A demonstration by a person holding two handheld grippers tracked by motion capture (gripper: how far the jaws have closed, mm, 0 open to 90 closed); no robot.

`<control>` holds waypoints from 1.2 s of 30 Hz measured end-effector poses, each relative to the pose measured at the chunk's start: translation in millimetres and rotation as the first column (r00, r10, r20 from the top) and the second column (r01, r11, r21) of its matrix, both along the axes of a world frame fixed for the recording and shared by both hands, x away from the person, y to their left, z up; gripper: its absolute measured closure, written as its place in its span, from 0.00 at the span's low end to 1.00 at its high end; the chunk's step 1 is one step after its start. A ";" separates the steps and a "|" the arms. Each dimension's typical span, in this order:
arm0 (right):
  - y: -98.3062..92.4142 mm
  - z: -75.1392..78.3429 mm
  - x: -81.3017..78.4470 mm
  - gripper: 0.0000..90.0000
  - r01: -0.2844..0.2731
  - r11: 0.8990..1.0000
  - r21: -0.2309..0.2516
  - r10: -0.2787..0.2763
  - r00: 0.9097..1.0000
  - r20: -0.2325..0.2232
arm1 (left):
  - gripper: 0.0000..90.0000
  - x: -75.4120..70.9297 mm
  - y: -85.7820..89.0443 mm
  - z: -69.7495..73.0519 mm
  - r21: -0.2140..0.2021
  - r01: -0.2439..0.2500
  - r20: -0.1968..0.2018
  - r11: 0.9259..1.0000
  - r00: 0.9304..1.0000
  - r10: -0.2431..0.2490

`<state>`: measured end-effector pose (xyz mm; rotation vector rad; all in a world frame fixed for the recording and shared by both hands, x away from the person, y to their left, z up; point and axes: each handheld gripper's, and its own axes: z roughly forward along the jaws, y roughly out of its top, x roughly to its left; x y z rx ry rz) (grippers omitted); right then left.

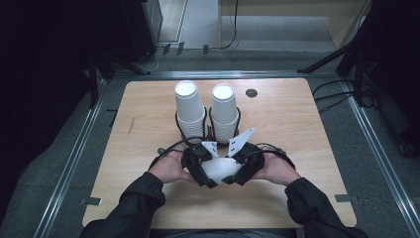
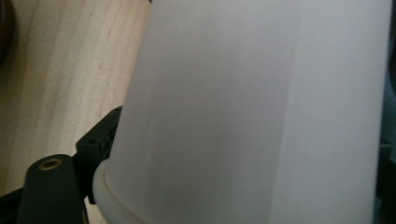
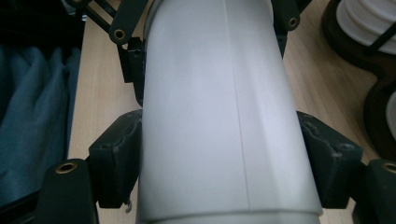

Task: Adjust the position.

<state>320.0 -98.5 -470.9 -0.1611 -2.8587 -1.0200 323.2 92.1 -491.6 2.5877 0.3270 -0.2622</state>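
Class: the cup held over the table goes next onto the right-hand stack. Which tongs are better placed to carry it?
Probably the right tongs: both clamp the cup, but the right-hand stack stands on their side, while the left tongs would cross over.

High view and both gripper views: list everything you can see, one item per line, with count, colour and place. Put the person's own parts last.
Cup stacks: two, white, standing side by side at the table's far middle, each in a black wire holder.
Held cup: one, white, lying between both grippers near the table's front middle; possibly several nested, cannot tell.
Round insert: one, dark, set in the tabletop right of the stacks.
Table: one, light wood, on a grey floor.
Left gripper: black, shut on the held cup.
Right gripper: black, clamped on the held cup's sides.
Hands: two, dark sleeves, entering from the bottom edge.
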 end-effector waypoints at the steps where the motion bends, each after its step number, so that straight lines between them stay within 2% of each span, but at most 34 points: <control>1: 0.1 0.6 0.1 0.27 -0.004 1.000 0.001 0.004 1.000 -0.005 | 0.16 0.4 0.4 0.8 -0.003 0.003 -0.012 1.000 1.000 -0.003; 6: -2.9 2.8 1.3 0.26 -0.001 1.000 0.023 0.001 1.000 -0.021 | 0.13 1.2 1.3 2.7 -0.019 0.006 -0.018 1.000 1.000 -0.006; 7: -3.6 3.1 1.1 0.26 0.004 1.000 0.028 -0.004 1.000 -0.015 | 0.13 0.9 2.8 3.6 -0.040 0.002 -0.004 0.999 1.000 -0.002; 10: -5.6 5.3 2.1 0.26 0.008 0.999 0.036 -0.008 1.000 -0.009 | 0.10 0.8 4.2 5.2 -0.046 -0.012 0.006 0.999 1.000 0.013; 11: -6.9 6.2 2.3 0.26 0.014 0.999 0.038 -0.014 1.000 -0.007 | 0.08 2.2 6.5 7.1 -0.061 -0.042 0.010 0.997 0.999 0.042; 12: -8.6 7.3 3.1 0.26 0.021 0.999 0.045 -0.020 1.000 -0.014 | 0.08 3.0 8.0 8.1 -0.077 -0.047 0.005 0.996 0.999 0.047; 13: -10.6 8.6 4.0 0.26 0.032 0.998 0.052 -0.031 0.999 -0.016 | 0.08 3.6 9.6 9.5 -0.086 -0.048 0.023 0.995 0.998 0.050; 17: -18.8 12.9 7.6 0.26 0.060 0.994 0.090 -0.057 0.998 -0.028 | 0.08 5.6 16.4 13.2 -0.116 -0.064 0.011 0.991 0.998 0.065; 21: -21.9 14.8 8.2 0.25 0.073 0.993 0.098 -0.070 0.997 -0.026 | 0.08 6.9 20.9 15.5 -0.130 -0.071 0.009 0.989 0.997 0.073; 24: -25.9 16.1 9.3 0.25 0.085 0.991 0.107 -0.082 0.996 -0.027 | 0.08 7.3 25.3 17.8 -0.151 -0.088 0.010 0.985 0.996 0.090; 31: -38.4 22.4 12.9 0.25 0.131 0.976 0.172 -0.125 0.991 -0.041 | 0.09 9.5 36.2 22.9 -0.225 -0.135 0.020 0.965 0.990 0.143; 32: -39.6 22.9 13.3 0.25 0.134 0.975 0.180 -0.129 0.991 -0.041 | 0.09 9.5 37.0 23.5 -0.244 -0.150 0.014 0.958 0.987 0.158; 33: -39.6 22.9 13.3 0.25 0.134 0.975 0.180 -0.129 0.991 -0.041 | 0.09 9.5 37.0 23.5 -0.244 -0.150 0.014 0.958 0.987 0.158; 34: -42.2 24.6 13.5 0.25 0.145 0.970 0.197 -0.139 0.989 -0.043 | 0.09 10.6 39.1 24.6 -0.280 -0.164 -0.006 0.946 0.986 0.169; 35: -43.2 25.2 13.8 0.25 0.147 0.967 0.209 -0.142 0.989 -0.041 | 0.09 10.8 39.6 25.1 -0.296 -0.169 -0.012 0.940 0.985 0.173; 36: -43.2 25.2 13.8 0.25 0.147 0.967 0.209 -0.142 0.989 -0.041 | 0.09 10.8 39.6 25.1 -0.296 -0.169 -0.012 0.940 0.985 0.173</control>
